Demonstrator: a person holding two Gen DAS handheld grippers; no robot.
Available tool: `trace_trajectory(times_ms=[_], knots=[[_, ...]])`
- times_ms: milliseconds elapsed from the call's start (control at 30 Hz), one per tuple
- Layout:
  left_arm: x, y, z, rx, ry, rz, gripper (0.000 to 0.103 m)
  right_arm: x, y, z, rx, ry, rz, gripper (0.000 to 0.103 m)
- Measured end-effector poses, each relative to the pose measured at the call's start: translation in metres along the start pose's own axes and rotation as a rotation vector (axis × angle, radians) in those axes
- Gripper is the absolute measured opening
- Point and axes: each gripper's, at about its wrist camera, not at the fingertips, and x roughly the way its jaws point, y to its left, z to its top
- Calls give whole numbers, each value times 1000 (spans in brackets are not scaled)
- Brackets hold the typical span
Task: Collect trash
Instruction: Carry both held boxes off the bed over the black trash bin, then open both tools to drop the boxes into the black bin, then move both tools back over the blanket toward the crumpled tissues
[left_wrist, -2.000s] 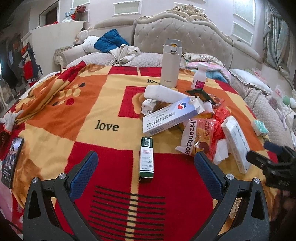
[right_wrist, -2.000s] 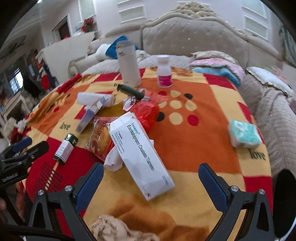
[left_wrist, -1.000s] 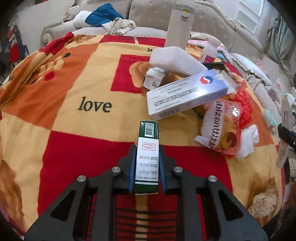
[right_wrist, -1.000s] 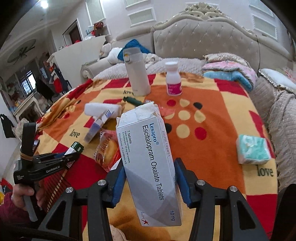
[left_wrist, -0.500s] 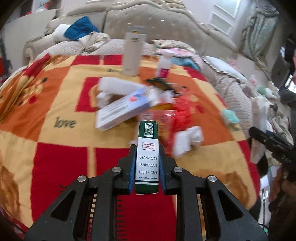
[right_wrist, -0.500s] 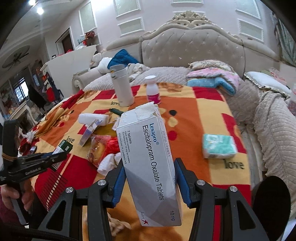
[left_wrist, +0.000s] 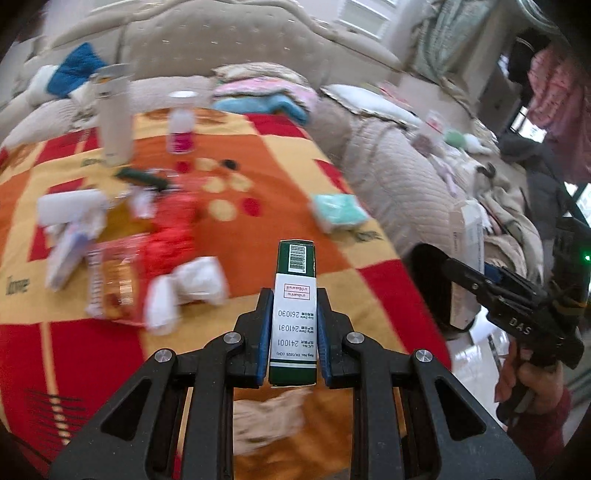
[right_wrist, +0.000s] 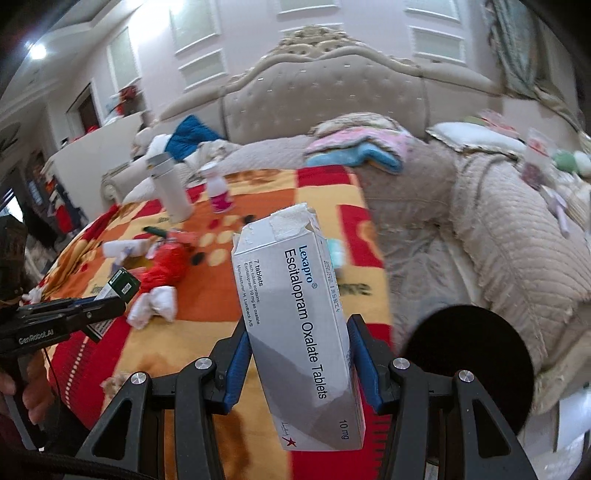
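Observation:
My left gripper (left_wrist: 291, 306) is shut on a slim green-and-white carton (left_wrist: 294, 295), lifted above the red and orange blanket (left_wrist: 258, 177); the same carton (right_wrist: 120, 286) shows at the left of the right wrist view. A white Lexapro tablet box (right_wrist: 295, 314) with a torn top is clamped in my right gripper (right_wrist: 297, 336), and its edge (left_wrist: 471, 236) appears at the right of the left wrist view. A round black bin (right_wrist: 467, 363) stands just off the blanket's right corner, close beside the right gripper. More trash lies on the blanket: crumpled tissue (left_wrist: 195, 284), a red wrapper (left_wrist: 173, 236), a snack packet (left_wrist: 114, 280).
A tall white flask (left_wrist: 112, 114) and a small pink-labelled bottle (left_wrist: 181, 129) stand at the back of the blanket. A teal tissue pack (left_wrist: 338, 210) lies near the right edge. A beige quilt (right_wrist: 498, 240) and pillows fill the right; a padded headboard (right_wrist: 325, 96) is behind.
Both grippers have swung to the right with their boxes, away from the trash pile. The black bin has come close beside the right gripper.

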Motion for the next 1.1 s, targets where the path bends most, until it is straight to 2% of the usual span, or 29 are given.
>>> trace_trajectory(times_ms=[133,467,633,767,833,867,900,933,1000,1100], knots=[[22,-36,6,35,41,-64,19,-9,-31,-10,48,-1,-35,49],[76,-121,14,96,129,-168,19,-13,-118,-36,185,36,-150,49],[105,-146,19,64,160,-211,19,-1,-145,-45,244,52,-176,49],[122,-159,24,25,136,-238,19,10,-153,-45,278,49,-189,52],[133,-162,27,-17,141,-268,24,12,-154,-45,279,52,-208,56],[138,-163,28,-35,146,-275,30,13,-153,-45,278,54,-214,65],[141,-162,28,-59,148,-286,46,13,-152,-46,277,54,-218,72],[143,-161,29,-87,141,-305,55,12,-151,-47,277,51,-214,73],[141,-159,29,-97,134,-315,56,12,-150,-49,274,58,-207,73],[137,-156,28,-69,139,-279,56,12,-147,-53,273,65,-205,73]])
